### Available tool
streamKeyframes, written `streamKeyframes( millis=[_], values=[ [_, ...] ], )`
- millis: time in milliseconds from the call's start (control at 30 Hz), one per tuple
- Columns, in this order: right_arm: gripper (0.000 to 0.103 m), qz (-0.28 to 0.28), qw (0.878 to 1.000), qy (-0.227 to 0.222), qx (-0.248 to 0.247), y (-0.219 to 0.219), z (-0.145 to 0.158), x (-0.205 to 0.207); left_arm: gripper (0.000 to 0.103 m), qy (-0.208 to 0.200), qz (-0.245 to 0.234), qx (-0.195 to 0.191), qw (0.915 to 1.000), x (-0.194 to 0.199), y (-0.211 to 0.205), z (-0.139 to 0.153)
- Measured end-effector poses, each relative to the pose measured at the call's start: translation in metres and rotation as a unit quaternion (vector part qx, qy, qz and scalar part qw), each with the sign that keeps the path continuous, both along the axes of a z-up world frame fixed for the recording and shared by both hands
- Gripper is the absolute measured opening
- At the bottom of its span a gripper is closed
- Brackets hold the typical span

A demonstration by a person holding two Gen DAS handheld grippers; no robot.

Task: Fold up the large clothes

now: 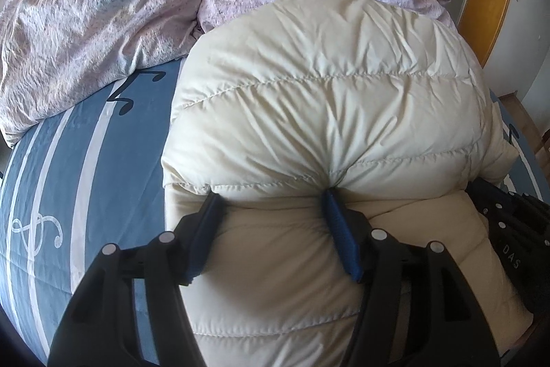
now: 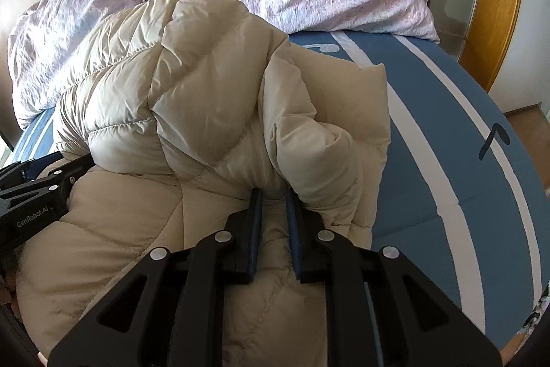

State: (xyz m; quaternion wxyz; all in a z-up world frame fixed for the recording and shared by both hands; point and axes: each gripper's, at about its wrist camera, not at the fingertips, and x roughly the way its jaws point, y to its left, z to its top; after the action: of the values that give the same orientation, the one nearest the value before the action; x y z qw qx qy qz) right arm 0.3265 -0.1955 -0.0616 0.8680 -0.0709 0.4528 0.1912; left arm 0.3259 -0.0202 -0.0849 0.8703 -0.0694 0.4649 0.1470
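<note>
On the bed [image 1: 86, 167], w/ blue sheet and white stripes, the lilac duvet [image 1: 103, 6] is bunched along the far edge. The cream puffer jacket [image 1: 326, 98] lies in the middle of the bed, near its front edge, w/ one part folded back over the lower part. The left gripper [image 1: 271, 195] has its fingers [image 1: 338, 229] spread wide, approx. halfway, over the jacket's fold line: the right finger tip presses into the padding, the left one touches the jacket's left border; no fabric is pinched btw. them. In the right wrist view the right gripper [image 2: 273, 193] has its fingers [image 2: 254, 229] nearly together, pinching a thin ridge of the jacket [image 2: 192, 85] at the folded part near its right border. The left gripper [image 2: 37, 191] shows at that view's left edge, beside the jacket. Right of the jacket the sheet is bare up to the bed's right edge, w/ a wooden door frame [image 2: 498, 6] behind.
</note>
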Motion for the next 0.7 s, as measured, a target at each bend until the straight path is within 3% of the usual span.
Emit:
streamKeyframes(
  millis=[700],
  values=[
    [0.016,0.004,1.0,-0.013,-0.003,0.0001,-0.0056,-0.0024,0.062,-0.014,-0.003,0.013,0.9998,-0.003,-0.0024,-0.0039]
  ],
)
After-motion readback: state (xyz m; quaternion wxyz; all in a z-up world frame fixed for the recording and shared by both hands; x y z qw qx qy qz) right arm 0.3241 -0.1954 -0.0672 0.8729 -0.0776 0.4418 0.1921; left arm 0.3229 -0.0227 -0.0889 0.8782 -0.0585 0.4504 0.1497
